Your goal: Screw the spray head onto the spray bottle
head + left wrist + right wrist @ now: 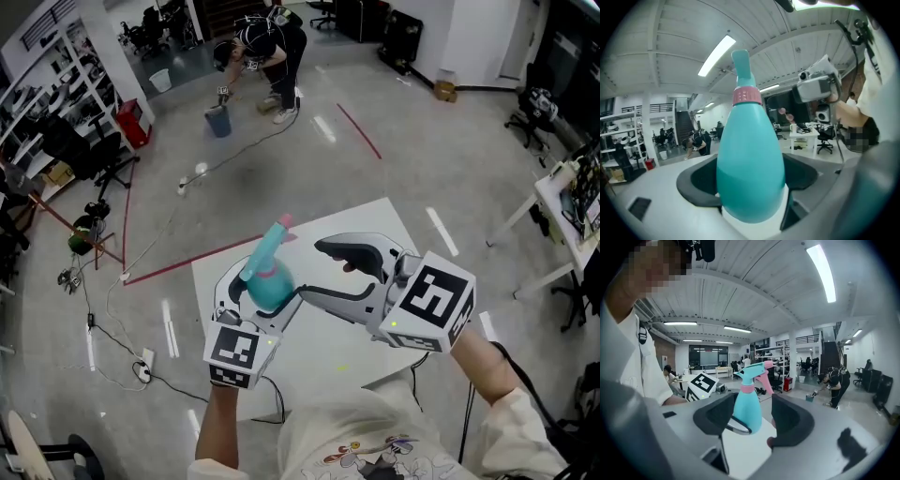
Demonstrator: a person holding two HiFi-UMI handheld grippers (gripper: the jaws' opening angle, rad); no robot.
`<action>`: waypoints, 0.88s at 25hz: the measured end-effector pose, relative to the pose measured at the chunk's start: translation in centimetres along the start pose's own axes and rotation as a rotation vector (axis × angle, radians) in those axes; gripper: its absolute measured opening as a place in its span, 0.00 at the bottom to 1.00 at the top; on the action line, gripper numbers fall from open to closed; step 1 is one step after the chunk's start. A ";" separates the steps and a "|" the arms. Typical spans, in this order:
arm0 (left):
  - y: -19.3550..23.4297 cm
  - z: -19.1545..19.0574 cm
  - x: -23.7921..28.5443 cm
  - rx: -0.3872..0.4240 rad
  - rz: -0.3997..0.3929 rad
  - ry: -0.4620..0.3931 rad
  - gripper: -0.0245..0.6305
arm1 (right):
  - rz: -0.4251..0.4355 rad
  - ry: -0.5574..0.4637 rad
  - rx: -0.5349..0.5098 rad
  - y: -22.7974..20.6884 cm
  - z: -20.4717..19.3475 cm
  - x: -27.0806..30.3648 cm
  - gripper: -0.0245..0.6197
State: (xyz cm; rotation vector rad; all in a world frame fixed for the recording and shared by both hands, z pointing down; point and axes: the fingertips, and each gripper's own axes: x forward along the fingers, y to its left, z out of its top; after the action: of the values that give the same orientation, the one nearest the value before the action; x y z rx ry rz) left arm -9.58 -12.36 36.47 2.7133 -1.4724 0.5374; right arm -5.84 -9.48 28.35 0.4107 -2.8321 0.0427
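Note:
A teal spray bottle [270, 278] with a pink collar carries its spray head [754, 371], teal with a pink trigger, on top. My left gripper [255, 298] is shut on the bottle's round body and holds it upright above the white table [319, 361]. In the left gripper view the bottle [750, 164] fills the space between the dark jaws. My right gripper [323, 274] stands open just right of the bottle, its pads off it. From the right gripper view the bottle [746, 406] shows in the gap, a little beyond the fingertips.
A person [267, 47] bends over a blue bucket [218, 120] on the floor far ahead. Cables and red tape lines cross the floor to the left. Shelves stand at the far left, and a desk [567, 202] at the right.

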 end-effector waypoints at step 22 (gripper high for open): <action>-7.0 -0.3 0.9 0.000 -0.626 -0.082 0.65 | 0.367 -0.124 0.040 1.0 -0.8 1.8 0.45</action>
State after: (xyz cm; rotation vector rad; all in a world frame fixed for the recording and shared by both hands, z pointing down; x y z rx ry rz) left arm -3.46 -9.16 38.09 2.9907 -0.5536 0.3901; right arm -7.51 -8.96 29.62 -0.1067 -2.9939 0.1516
